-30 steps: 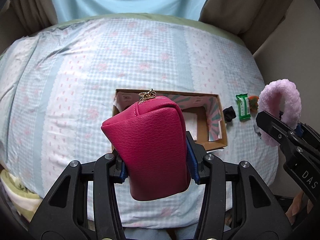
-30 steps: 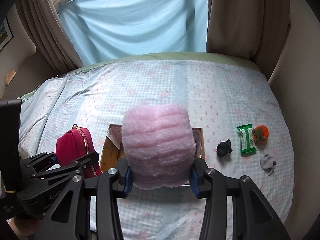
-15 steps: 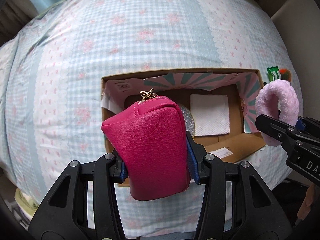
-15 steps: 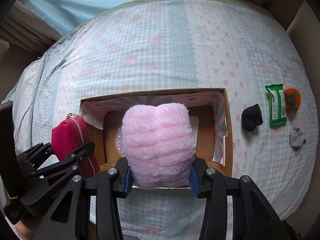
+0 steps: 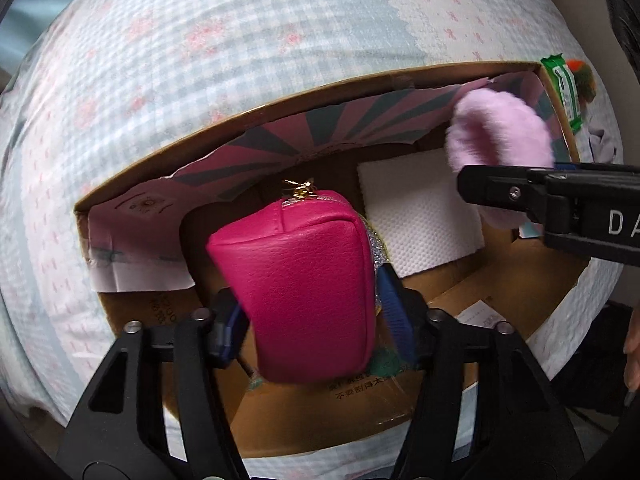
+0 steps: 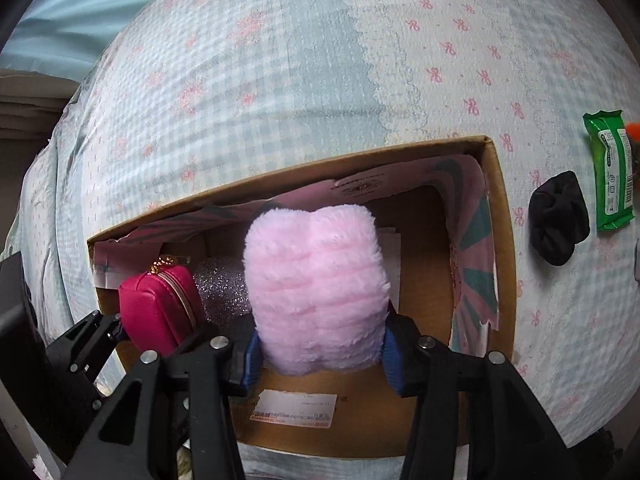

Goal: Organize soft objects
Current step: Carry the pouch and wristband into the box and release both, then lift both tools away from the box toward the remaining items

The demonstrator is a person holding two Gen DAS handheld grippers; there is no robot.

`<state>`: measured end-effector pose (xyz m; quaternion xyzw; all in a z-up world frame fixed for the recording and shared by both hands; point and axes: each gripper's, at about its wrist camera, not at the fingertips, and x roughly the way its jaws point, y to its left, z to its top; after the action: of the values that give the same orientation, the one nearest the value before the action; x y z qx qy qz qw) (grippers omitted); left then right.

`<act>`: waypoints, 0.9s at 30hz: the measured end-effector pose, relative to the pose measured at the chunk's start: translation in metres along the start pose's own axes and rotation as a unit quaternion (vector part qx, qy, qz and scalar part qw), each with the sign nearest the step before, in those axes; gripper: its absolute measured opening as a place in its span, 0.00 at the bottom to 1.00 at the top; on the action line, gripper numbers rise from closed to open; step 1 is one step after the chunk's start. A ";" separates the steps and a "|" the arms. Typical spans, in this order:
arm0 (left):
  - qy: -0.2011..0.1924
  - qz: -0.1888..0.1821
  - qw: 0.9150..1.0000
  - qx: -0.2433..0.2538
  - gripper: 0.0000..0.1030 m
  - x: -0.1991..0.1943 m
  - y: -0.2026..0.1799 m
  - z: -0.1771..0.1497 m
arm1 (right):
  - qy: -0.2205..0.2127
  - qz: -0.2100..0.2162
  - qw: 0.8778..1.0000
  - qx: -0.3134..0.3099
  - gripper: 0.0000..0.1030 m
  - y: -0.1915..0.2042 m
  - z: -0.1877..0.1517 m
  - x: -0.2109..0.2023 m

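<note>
Pouch, magenta leather-look (image 5: 304, 280), zip end up, sits between the pads of my left hand-held gripper (image 5: 310, 312), low inside the cardboard box (image 5: 360, 80) on the bed (image 5: 200, 40). Left jaws are opening; a gap shows at the right pad, so the pouch looks released or nearly so.

Pink plush piece (image 6: 318, 292) stands between the pads of my right hand-held gripper (image 6: 320, 348), over the middle of the same box. Right jaws are also opening, though both pads look to be against the fur; I cannot tell whether they have let go.

Risks, as I judge them:
- pouch tips onto the glittery silver item (image 6: 222, 290) just beside it, since it stands on end;
- plush clings to a pad and lifts out when I withdraw;
- the two hand-held grippers are close and could knock each other.

Box contents: pouch, plush, glittery item, a white folded paper sheet (image 5: 416, 232), and a striped pink-and-teal paper lining (image 5: 320, 128).

Outside on the bed: black cloth bundle (image 6: 558, 218), green packet (image 6: 610, 168).
</note>
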<state>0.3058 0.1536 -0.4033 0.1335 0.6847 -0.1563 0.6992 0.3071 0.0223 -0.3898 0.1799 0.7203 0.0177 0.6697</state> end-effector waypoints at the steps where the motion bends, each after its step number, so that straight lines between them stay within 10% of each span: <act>1: -0.007 0.020 1.000 0.013 0.98 -0.001 -0.003 0.000 | 0.003 0.005 1.000 0.004 0.62 -0.001 0.001 0.002; 3: -0.022 0.046 0.998 0.032 1.00 -0.005 -0.008 -0.001 | 0.003 0.009 1.000 0.006 0.98 -0.003 0.004 0.005; 4: -0.022 0.047 0.998 0.038 1.00 -0.006 -0.009 -0.001 | 0.001 0.008 1.000 0.002 1.00 -0.003 0.004 0.005; 27: -0.117 0.040 0.992 -0.014 1.00 -0.110 0.001 -0.058 | -0.088 -0.017 0.994 -0.059 0.99 0.024 -0.047 -0.068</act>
<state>0.2518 0.1816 -0.2955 0.1316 0.5941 -0.1330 0.7823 0.2700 0.0355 -0.3139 0.1285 0.6595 0.0330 0.7399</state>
